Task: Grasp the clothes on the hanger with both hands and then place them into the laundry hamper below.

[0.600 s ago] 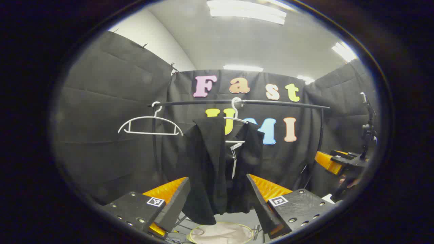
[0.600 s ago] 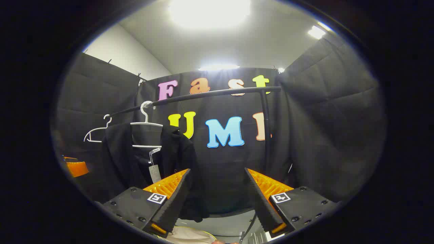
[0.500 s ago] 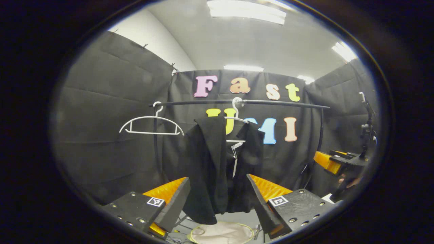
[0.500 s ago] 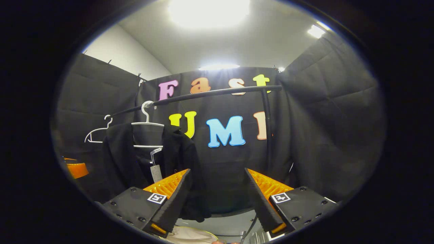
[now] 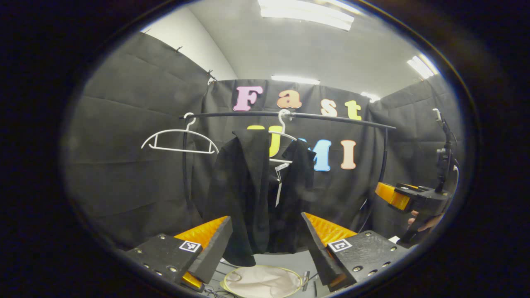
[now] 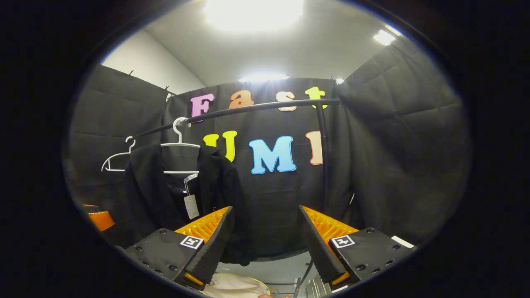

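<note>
In the left gripper view, we see the left gripper (image 5: 267, 244) with its fingers spread wide and nothing between them, aimed at the black garment (image 5: 256, 194). The garment hangs from a white hanger (image 5: 283, 132) on the black rail (image 5: 331, 120), which keeps it draped at full length and open to a grasp from either side. A second, bare hanger (image 5: 178, 140) hangs farther left on the same rail. The laundry hamper (image 5: 263, 281) sits on the floor directly beneath the garment, its mouth open upward; we judge this placement lets the garment go straight down once freed. At the right edge, the right gripper (image 5: 403, 196) is held by a hand (image 5: 422, 221), well apart from the garment.

In the right gripper view, the right gripper (image 6: 265, 244) likewise has its fingers spread and empty. The garment (image 6: 165, 198) hangs left of the fingers' line, its paper tag (image 6: 191, 205) dangling at the open front. The hamper rim (image 6: 236, 285) shows low between the fingers. We judge the task to be in the approach stage: both grippers face the garment, neither touching it, and the right gripper needs to turn left to reach its side.
</note>
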Demonstrator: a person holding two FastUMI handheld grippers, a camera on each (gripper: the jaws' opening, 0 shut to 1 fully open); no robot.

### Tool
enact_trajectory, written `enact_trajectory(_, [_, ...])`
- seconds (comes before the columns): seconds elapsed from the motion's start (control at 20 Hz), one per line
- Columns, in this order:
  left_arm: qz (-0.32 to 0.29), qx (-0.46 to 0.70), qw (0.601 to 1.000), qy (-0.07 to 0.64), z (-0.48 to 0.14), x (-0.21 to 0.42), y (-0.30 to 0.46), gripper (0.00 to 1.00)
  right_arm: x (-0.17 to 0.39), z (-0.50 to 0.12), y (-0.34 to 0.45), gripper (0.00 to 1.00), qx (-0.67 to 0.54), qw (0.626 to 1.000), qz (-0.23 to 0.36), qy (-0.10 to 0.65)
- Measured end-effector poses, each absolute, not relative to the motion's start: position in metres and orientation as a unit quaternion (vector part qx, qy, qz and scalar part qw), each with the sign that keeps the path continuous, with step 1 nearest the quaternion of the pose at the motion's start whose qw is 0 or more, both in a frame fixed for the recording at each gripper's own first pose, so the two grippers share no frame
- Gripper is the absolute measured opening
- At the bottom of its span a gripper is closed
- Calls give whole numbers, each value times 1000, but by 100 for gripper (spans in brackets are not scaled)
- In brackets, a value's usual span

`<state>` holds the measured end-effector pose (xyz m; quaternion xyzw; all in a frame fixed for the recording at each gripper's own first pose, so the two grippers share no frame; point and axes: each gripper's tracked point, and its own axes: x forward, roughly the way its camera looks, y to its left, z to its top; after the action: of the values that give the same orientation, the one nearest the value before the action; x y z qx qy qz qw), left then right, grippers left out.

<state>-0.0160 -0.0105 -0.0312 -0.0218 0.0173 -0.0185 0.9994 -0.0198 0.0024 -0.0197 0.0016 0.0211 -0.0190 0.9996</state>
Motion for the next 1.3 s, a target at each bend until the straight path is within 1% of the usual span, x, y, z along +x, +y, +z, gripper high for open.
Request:
enact_trajectory(0.05, [-16, -25, 999, 17, -31, -16, -9, 94, -21, -21, 1, 96, -1, 1000, -21, 22])
enact_trajectory(0.1, [-14, -28, 999, 15, -31, -17, -7, 94, -22, -21, -1, 100, -3, 999, -24, 22])
enact_trajectory(0.15, [-12, -29, 999, 14, -31, -16, -6, 94, -22, -23, -3, 96, -6, 999, -27, 23])
enact_trajectory(0.4, [-8, -18, 1000, 7, -32, -11, 0, 94, -18, -30, -3, 96, -2, 999, -31, 36])
enact_trajectory(0.6, [-1, -8, 1000, 16, -29, 0, 5, 94, -10, -26, -1, 96, 9, 999, -35, 35])
enact_trajectory(0.75, [5, -20, 1000, 6, -15, 18, 7, 94, -2, -17, -6, 96, 2, 999, -35, 23])
enact_trajectory(0.95, [27, -15, 999, -6, -4, 51, 4, 94, 15, -20, -19, 96, -6, 999, -31, 24])
enact_trajectory(1.0, [35, -12, 999, -4, -4, 59, 3, 94, 21, -23, -22, 92, -6, 999, -31, 27])
enact_trajectory(1.05, [44, -11, 999, -2, -3, 66, 2, 94, 26, -28, -24, 92, -7, 999, -28, 34])
enact_trajectory(1.1, [51, -12, 999, -5, -1, 74, -1, 94, 31, -30, -26, 96, -9, 999, -24, 34])
enact_trajectory(1.15, [57, -13, 998, -10, 1, 82, -3, 94, 38, -30, -29, 92, -11, 999, -21, 31])
enact_trajectory(1.2, [64, -14, 998, -9, 1, 91, -6, 94, 44, -33, -31, 92, -10, 999, -16, 32])
enact_trajectory(1.25, [73, -13, 997, -5, 0, 100, -8, 94, 49, -39, -31, 96, -5, 999, -10, 39])
enact_trajectory(1.3, [80, -14, 997, -3, 0, 110, -9, 94, 55, -42, -30, 96, 1, 999, -2, 43])
